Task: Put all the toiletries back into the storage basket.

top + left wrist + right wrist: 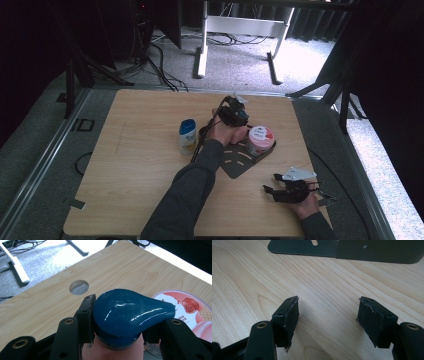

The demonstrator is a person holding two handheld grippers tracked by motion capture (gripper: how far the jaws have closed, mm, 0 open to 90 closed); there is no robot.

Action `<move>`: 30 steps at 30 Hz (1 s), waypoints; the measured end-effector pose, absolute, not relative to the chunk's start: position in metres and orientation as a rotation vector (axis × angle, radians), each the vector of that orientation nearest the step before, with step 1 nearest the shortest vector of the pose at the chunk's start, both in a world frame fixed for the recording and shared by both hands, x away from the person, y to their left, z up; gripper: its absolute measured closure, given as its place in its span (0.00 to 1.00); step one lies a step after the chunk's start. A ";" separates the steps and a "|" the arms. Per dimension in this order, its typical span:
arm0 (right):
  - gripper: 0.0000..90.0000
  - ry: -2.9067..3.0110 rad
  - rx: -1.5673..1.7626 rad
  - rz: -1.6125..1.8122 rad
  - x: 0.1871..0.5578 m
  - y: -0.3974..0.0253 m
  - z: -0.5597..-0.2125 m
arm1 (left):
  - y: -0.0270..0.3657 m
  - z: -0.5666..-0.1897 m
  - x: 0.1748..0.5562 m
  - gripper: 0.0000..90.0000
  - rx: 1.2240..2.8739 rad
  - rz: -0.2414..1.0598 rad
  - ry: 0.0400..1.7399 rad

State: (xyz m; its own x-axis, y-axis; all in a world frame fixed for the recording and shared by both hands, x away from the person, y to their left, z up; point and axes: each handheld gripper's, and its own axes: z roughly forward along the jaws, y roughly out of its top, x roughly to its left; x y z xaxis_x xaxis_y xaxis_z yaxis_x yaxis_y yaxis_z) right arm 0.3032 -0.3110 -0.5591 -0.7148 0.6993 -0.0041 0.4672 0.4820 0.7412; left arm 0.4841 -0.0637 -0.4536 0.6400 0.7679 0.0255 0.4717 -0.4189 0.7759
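A pale wooden table with rounded corners [140, 165] stands on grey speckled carpet [240, 65]. Left of the table's middle stands a small white plastic bottle with a blue cap [187, 134], upright. Right of the middle lies a flat black metal plate with slots and a raised edge [239, 162], and a round pink tub with a fruit-printed lid [261, 139] sits at its far right end. A round hole [79, 287] is cut through the tabletop towards the far edge. On the floor beyond the table are a white metal desk frame [240, 25] and, to its left, loose black cables [160, 65].
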 end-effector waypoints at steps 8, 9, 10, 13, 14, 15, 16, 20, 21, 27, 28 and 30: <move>0.37 2.426 0.987 1.074 0.303 -0.311 -0.559 | -0.067 -0.456 0.485 0.59 2.081 0.485 0.970; 0.37 2.426 0.987 1.074 0.303 -0.311 -0.559 | -0.067 -0.456 0.485 0.59 2.080 0.483 0.969; 0.37 2.426 0.987 1.074 0.303 -0.311 -0.559 | -0.068 -0.456 0.485 0.59 2.078 0.482 0.970; 0.37 2.426 0.987 1.074 0.303 -0.311 -0.559 | -0.070 -0.457 0.485 0.59 2.076 0.483 0.971; 0.37 2.426 0.987 1.074 0.303 -0.311 -0.559 | -0.071 -0.456 0.485 0.59 2.078 0.485 0.970; 0.37 2.427 0.987 1.074 0.303 -0.311 -0.559 | -0.071 -0.456 0.486 0.59 2.080 0.487 0.969; 0.37 2.427 0.987 1.074 0.303 -0.311 -0.559 | -0.071 -0.456 0.486 0.59 2.081 0.488 0.968; 0.37 2.426 0.986 1.073 0.303 -0.311 -0.559 | -0.072 -0.456 0.487 0.59 2.071 0.484 0.975; 0.37 2.426 0.986 1.073 0.303 -0.311 -0.559 | -0.072 -0.456 0.487 0.59 2.070 0.485 0.974; 0.37 2.426 0.986 1.074 0.304 -0.311 -0.559 | -0.074 -0.456 0.486 0.59 2.067 0.495 0.982; 0.37 2.427 0.987 1.074 0.304 -0.311 -0.559 | -0.074 -0.456 0.486 0.59 2.068 0.496 0.984; 0.37 2.426 0.987 1.074 0.304 -0.311 -0.559 | -0.074 -0.456 0.486 0.59 2.067 0.497 0.987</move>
